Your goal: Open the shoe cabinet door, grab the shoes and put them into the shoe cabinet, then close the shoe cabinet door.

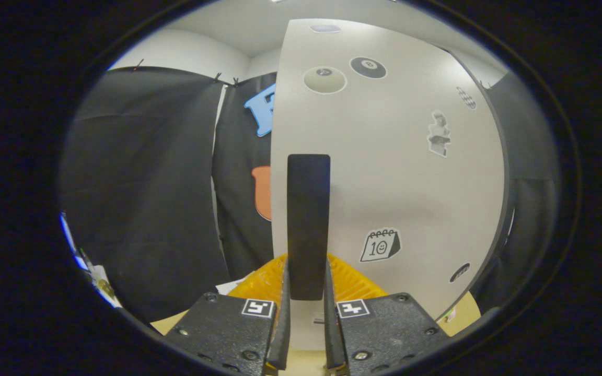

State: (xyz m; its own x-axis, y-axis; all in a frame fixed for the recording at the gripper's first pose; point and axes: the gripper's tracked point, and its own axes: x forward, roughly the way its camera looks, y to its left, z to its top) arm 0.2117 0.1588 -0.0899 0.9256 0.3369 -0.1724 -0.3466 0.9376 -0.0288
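Note:
The white shoe cabinet door [395, 172] stands just ahead of me, seen at an angle, with several stickers on its face. A tall black handle [308, 219] runs upright near the door's left edge. My gripper [307, 284] is shut on the lower end of this handle, one finger pressing each side of it. Whether the door stands ajar I cannot tell for sure. No shoes are in sight.
Black booth cloth [144, 198] hangs to the left and behind the door. A yellow ribbed object [264, 282] lies on the light floor [168, 324] just beyond my fingers. A few small items [94, 277] sit at the far left by the cloth.

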